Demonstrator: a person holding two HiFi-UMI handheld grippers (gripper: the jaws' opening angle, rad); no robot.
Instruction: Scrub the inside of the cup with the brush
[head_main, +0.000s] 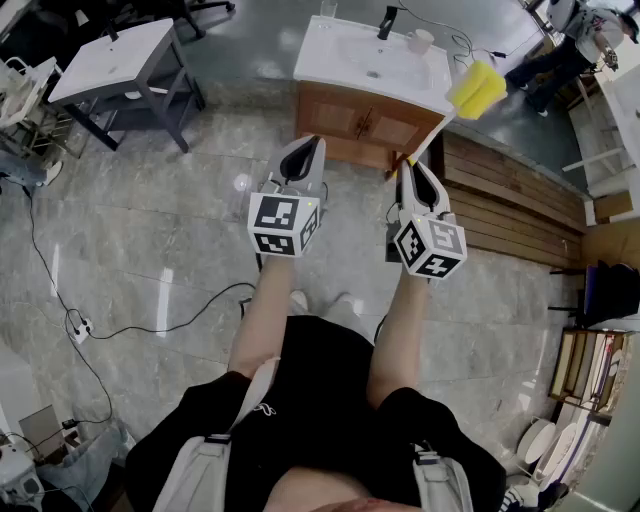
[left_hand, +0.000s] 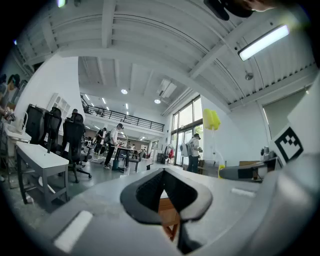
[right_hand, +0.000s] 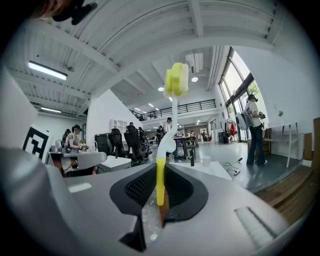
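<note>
My right gripper (head_main: 411, 166) is shut on the yellow handle of the brush (right_hand: 160, 186). The brush's white stem rises to a yellow sponge head (head_main: 476, 89), which stands high in the right gripper view (right_hand: 176, 80). A small pale cup (head_main: 421, 41) stands at the back right of the white sink top (head_main: 340, 62), next to a black faucet (head_main: 387, 22); the right gripper view shows the cup (right_hand: 206, 161) well ahead of the jaws. My left gripper (head_main: 305, 148) is held level beside the right one, shut with nothing in it (left_hand: 162, 189). Both grippers hang short of the sink cabinet.
The sink sits on a wooden cabinet (head_main: 365, 125). Wooden planks (head_main: 510, 205) lie to the right of it. A white desk (head_main: 110, 58) stands at the far left, and a cable (head_main: 130, 325) trails over the stone floor. A person (head_main: 575, 45) stands at the far right.
</note>
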